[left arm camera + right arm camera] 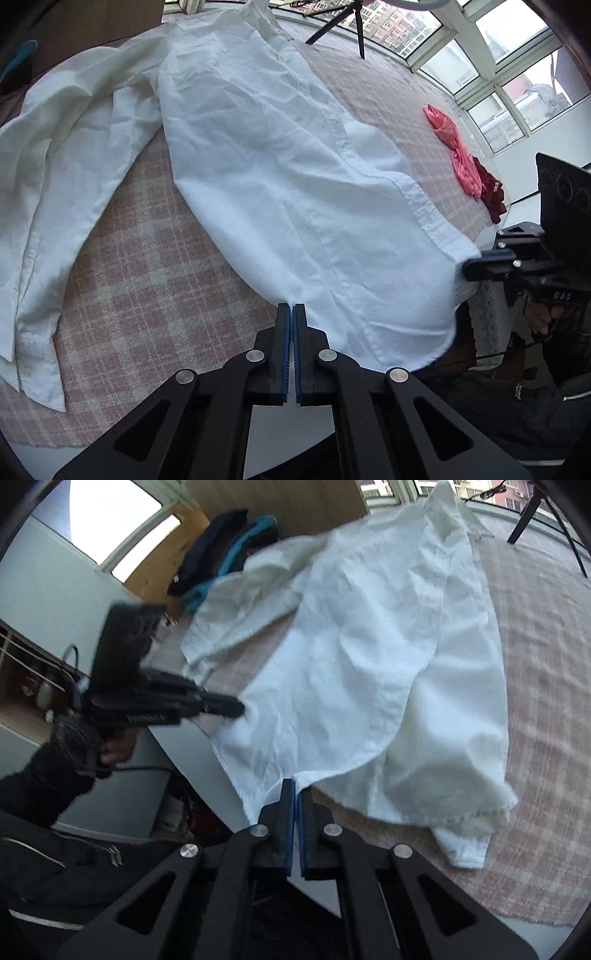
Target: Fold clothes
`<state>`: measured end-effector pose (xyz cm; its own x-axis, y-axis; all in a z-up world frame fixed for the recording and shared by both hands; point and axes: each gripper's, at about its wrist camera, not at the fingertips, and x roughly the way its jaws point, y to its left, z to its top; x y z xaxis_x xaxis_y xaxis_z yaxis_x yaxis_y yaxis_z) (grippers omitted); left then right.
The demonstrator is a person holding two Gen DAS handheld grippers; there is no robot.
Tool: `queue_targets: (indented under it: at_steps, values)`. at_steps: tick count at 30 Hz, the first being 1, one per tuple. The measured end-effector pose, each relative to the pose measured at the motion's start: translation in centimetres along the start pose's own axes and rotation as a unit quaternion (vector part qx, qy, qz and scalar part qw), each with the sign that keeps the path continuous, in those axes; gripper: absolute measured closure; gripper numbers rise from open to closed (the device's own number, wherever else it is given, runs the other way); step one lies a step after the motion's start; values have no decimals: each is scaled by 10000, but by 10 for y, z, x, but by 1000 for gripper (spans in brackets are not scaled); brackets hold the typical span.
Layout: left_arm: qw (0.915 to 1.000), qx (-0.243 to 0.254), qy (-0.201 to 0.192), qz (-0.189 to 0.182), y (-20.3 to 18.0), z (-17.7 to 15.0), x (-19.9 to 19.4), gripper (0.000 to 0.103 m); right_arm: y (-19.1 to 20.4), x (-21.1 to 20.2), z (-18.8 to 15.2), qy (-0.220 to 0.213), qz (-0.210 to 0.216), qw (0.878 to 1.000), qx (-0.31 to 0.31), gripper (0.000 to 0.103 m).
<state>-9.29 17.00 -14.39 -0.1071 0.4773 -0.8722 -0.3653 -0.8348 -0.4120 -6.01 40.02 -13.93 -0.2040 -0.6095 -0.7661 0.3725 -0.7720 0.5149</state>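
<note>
A white long-sleeved shirt (277, 147) lies lengthwise on the pink checked tablecloth (147, 258), collar at the far end and one sleeve spread out to the left. My left gripper (293, 306) is shut on the near hem, which rises slightly off the cloth. Further right along the same hem, my right gripper (469, 266) pinches the shirt at the table's edge. In the right wrist view the shirt (369, 646) runs away from my right gripper (295, 788), which is shut on the hem, and the left gripper (238, 709) holds the hem's other corner.
A pink garment (458, 155) and a dark red one (489, 192) lie at the table's right edge. Dark and teal clothes (221, 554) are piled at the far left. Tripod legs (354, 22) stand at the far end before the windows. A person's dark sleeve (44, 786) is at the near side.
</note>
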Motion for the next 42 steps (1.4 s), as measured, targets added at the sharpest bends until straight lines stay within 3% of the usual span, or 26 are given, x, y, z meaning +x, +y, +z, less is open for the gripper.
queue_targets:
  at_steps: [3, 7, 11, 14, 17, 20, 22, 24, 28, 32, 35, 39, 42]
  values:
    - [9997, -41, -227, -79, 0, 25, -10, 102, -3, -26, 45, -464, 200, 9987, 111, 101]
    - [9990, 45, -426, 105, -7, 68, -4, 102, -24, -36, 99, -674, -232, 9974, 89, 101]
    - [9980, 112, -341, 519, -2, 106, 22, 101, -74, -15, 136, -479, -931, 9942, 253, 101]
    - [9955, 141, -261, 901, 4, 125, 40, 97, -115, 0, 143, -35, -1232, 9915, 415, 95]
    - [9938, 196, -278, 1054, 11, 120, 30, 94, -138, -5, 132, 188, -1389, 9884, 580, 86]
    - [9912, 450, -224, 1221, 7, 94, 13, 91, -145, -30, 113, 143, -1235, 9903, 623, 80]
    - [9921, 737, -88, 1009, -9, 69, 11, 90, -142, -49, 99, 45, -1153, 9916, 583, 78]
    - [9899, 1097, 128, 892, -31, 45, 20, 86, -136, -61, 81, 71, -1149, 9921, 493, 71]
    - [9808, 1630, 530, 935, -64, 13, 55, 86, -126, -56, 33, 285, -1153, 9914, 553, 70]
    - [9775, 1756, 622, 995, -79, 13, 77, 86, -126, -34, -11, 622, -1092, 9895, 709, 70]
    - [9684, 2077, 672, 1207, -91, 13, 85, 86, -124, -20, -33, 784, -1204, 9872, 687, 70]
    - [9626, 2315, 866, 1106, -107, 9, 88, 83, -112, -8, -48, 904, -1582, 9828, 304, 70]
    - [9535, 2479, 812, 1510, -112, 10, 93, 77, -105, -1, -51, 965, -1714, 9804, 88, 70]
